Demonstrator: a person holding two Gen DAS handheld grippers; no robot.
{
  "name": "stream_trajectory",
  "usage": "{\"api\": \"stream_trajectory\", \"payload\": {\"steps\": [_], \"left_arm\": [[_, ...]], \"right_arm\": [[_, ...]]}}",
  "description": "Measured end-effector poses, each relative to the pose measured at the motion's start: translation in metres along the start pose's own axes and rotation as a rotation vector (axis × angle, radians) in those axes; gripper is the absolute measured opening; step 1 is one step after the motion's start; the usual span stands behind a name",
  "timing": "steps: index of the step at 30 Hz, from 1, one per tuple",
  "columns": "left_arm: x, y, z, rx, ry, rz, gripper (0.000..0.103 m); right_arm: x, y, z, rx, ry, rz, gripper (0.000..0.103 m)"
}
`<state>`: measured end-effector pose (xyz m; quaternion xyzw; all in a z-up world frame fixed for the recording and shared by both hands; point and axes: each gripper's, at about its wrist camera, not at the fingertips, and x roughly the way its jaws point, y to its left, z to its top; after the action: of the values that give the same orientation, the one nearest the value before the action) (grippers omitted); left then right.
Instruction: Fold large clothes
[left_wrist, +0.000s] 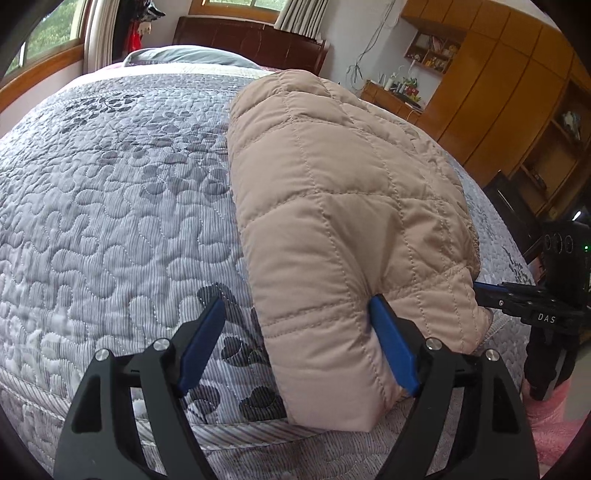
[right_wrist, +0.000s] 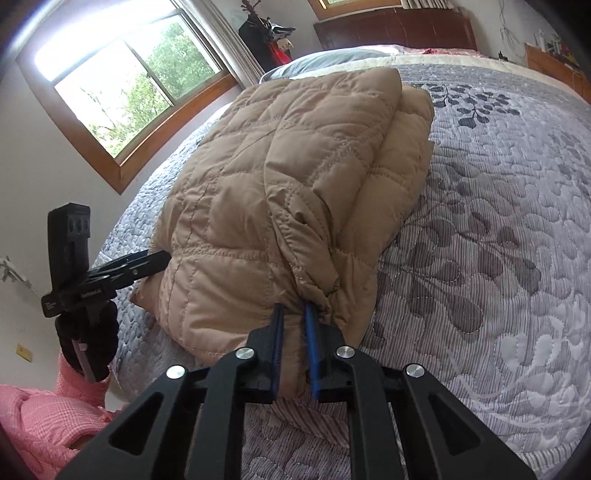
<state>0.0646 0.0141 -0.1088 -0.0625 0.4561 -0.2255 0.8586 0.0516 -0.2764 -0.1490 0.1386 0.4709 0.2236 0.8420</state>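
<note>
A beige quilted jacket (left_wrist: 332, 206) lies folded into a thick bundle on the grey patterned quilt (left_wrist: 110, 206). My left gripper (left_wrist: 295, 310) is open at the bundle's near left corner. Its right pad (left_wrist: 391, 343) pushes into the padding, while its left pad (left_wrist: 201, 339) stands free over the quilt. My right gripper (right_wrist: 293, 310) is shut on a bunched fold of the jacket (right_wrist: 280, 177) at its near edge. Each gripper shows in the other's view: the right gripper (left_wrist: 484, 293) at the jacket's right side, the left gripper (right_wrist: 162, 258) at its left corner.
The bed's near edge (left_wrist: 258, 435) runs just under both grippers. A grey pillow (left_wrist: 184, 55) and a dark headboard (left_wrist: 251, 37) lie at the far end. A wooden wardrobe (left_wrist: 498, 92) stands right of the bed, a window (right_wrist: 122, 77) left. A pink sleeve (right_wrist: 40, 417) is at the lower left.
</note>
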Motion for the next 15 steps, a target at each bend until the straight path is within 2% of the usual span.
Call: {"api": "stream_trajectory", "payload": {"steps": [6,8,10,15], "left_arm": [[0.011,0.010,0.005,-0.051,0.038,-0.078,0.080],[0.014,0.010,0.006,-0.052,0.039,-0.098,0.076],[0.015,0.006,0.007,-0.033,0.035,-0.106,0.065],[0.020,0.006,0.013,-0.023,0.042,-0.116,0.064]], "right_arm": [[0.002,-0.004,-0.001,0.016,0.009,0.017,0.011],[0.002,-0.005,0.002,0.016,0.013,0.015,0.010],[0.002,-0.004,0.003,0.010,0.016,0.007,0.010],[0.002,-0.004,0.006,0.024,0.020,0.020,0.010]]}}
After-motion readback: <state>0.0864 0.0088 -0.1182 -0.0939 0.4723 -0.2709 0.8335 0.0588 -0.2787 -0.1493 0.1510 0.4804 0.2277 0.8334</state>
